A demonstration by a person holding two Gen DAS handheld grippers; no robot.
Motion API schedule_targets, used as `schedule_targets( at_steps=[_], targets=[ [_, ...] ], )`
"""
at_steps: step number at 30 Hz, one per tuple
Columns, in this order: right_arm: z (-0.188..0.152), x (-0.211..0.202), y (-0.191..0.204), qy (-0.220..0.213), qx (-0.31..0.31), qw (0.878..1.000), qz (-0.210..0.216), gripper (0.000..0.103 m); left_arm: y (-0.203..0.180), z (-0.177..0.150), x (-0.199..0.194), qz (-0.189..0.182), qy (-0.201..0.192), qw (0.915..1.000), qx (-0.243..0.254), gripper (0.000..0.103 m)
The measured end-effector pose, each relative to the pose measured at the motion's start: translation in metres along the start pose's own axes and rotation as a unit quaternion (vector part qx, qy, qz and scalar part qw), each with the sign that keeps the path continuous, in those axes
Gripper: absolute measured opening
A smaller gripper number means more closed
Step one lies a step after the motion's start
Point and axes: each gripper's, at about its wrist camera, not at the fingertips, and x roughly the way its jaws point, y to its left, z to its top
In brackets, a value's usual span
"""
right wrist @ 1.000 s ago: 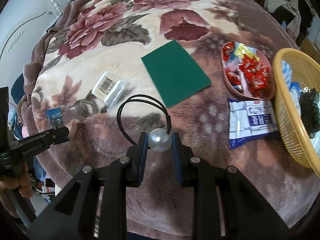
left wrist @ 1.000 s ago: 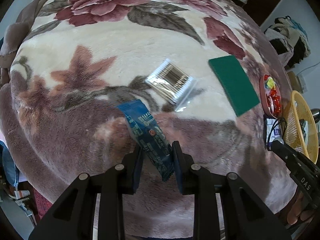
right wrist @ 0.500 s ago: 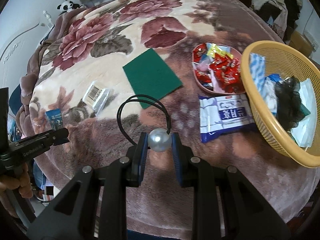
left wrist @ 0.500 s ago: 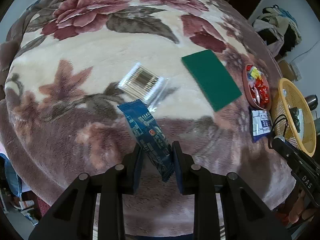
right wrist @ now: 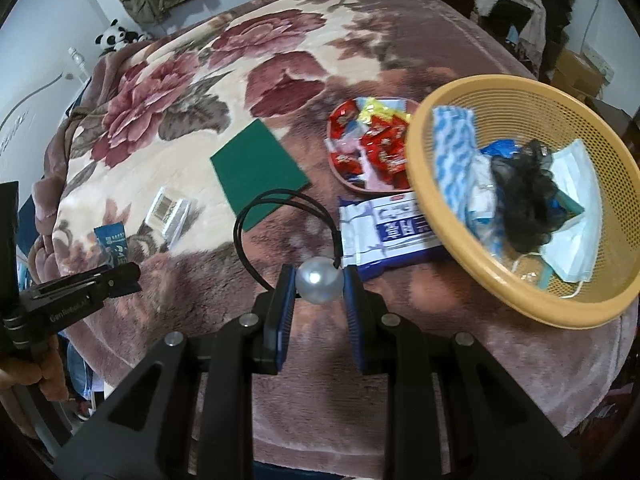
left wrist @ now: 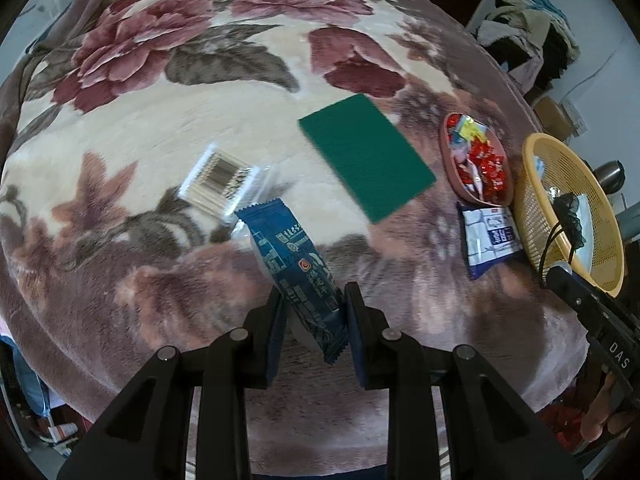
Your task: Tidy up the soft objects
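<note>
Blue pads of the left gripper (left wrist: 314, 312) are clamped narrowly on a dark blue snack packet (left wrist: 294, 268), which sticks up and away from the jaws, tilted, its crimped far end above the floral blanket (left wrist: 160, 128) and its near end poking out below the pads. The right gripper (right wrist: 319, 286) is closed to a similar narrow gap on a pearl-white bead (right wrist: 319, 286); from the bead a black elastic loop (right wrist: 280, 208) arches up in front of the camera. This hair tie is held clear of the blanket, beside the rim of a yellow mesh basket (right wrist: 460, 248). The basket holds a black lacy scrunchie (right wrist: 524, 204), a pale blue face mask (right wrist: 576, 220) and a blue-and-white cloth (right wrist: 454, 148). Next to it a pink dish (right wrist: 360, 188) is filled with red and yellow wrapped candies (right wrist: 380, 144). A white-and-blue wipes pack (right wrist: 394, 232) lies partly under the basket's edge. Farther off on the blanket lie a green scouring pad (left wrist: 366, 162) and a clear pack of cotton swabs (left wrist: 222, 182).
</note>
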Motion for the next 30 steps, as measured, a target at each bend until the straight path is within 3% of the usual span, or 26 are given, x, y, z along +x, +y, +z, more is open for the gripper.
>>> schedule_targets(
  at_steps=[30],
  targets=[
    [0.012, -0.036, -0.098, -0.038, 0.070, 0.997, -0.018, 0.025, -0.121, 0.025, 0.004, -0.022, 0.001, 0.9961, 0.085, 0.028]
  ],
)
